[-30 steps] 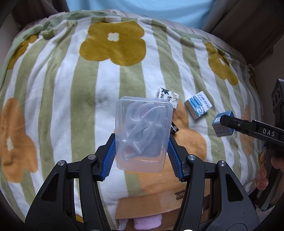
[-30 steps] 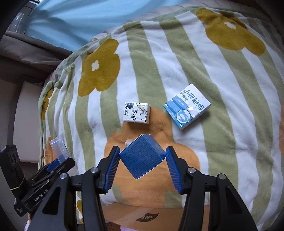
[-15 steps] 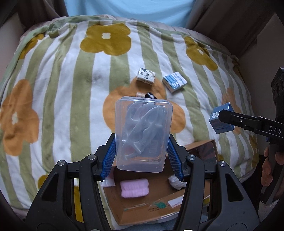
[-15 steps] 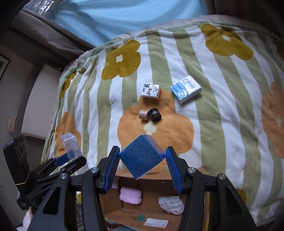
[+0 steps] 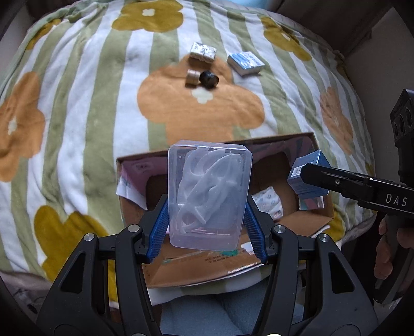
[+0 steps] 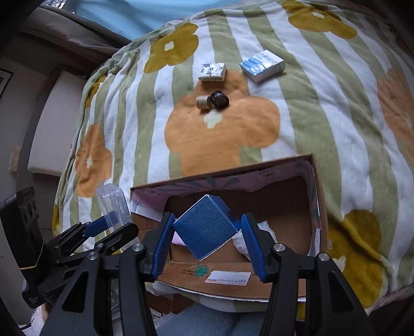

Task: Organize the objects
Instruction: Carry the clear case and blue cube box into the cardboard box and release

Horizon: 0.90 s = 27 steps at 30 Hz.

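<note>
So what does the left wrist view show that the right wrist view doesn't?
Only the left wrist view shows the floss picks inside the clear case and the person's hand on the right gripper's handle. Only the right wrist view shows the blue box's printed face and the blue sheet past the blanket. Both show the cardboard box, patterned packet, light-blue carton and two small rolls.

Soft daylight is spread evenly, and only faint shadows are seen. The blanket is blurred a little. The edges are bent round and darkened in the corners.
</note>
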{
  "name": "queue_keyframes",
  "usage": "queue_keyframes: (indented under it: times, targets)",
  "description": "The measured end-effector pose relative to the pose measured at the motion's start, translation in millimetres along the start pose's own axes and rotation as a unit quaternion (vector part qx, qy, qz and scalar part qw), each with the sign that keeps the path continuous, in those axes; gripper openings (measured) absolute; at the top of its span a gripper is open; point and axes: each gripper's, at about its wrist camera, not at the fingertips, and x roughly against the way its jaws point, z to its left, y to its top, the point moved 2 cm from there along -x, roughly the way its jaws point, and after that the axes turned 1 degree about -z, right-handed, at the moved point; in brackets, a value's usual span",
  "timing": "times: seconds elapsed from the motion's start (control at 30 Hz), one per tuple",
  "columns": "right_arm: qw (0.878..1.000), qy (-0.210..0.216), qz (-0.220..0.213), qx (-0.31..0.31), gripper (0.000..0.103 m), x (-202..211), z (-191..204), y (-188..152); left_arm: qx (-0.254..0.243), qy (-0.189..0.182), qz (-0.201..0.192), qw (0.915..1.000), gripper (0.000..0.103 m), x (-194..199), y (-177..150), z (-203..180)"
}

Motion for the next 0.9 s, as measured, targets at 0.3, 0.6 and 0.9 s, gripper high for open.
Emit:
queue_keyframes:
  times: [0.3,0.6,0.9]
  targets:
    - [0.999,-0.005,0.035,-0.008,0.049,-43.1,-17.8,-31.3,-0.002,0.0,0.051,0.9987,0.052,-56.5,-36.0,-5.1]
    - [0.999,0.003,0.024,-0.033,0.049,-53.5,-30.3,-21.4,-0.001,0.004,0.058,0.9983,0.052,-68.2,-33.1,-6.7]
    - [0.999,0.0,0.023,-0.036,0.069,-50.3,-30.2,-9.5,-0.018,0.033,0.049,0.9981,0.102,-60.0,-29.5,-12.6]
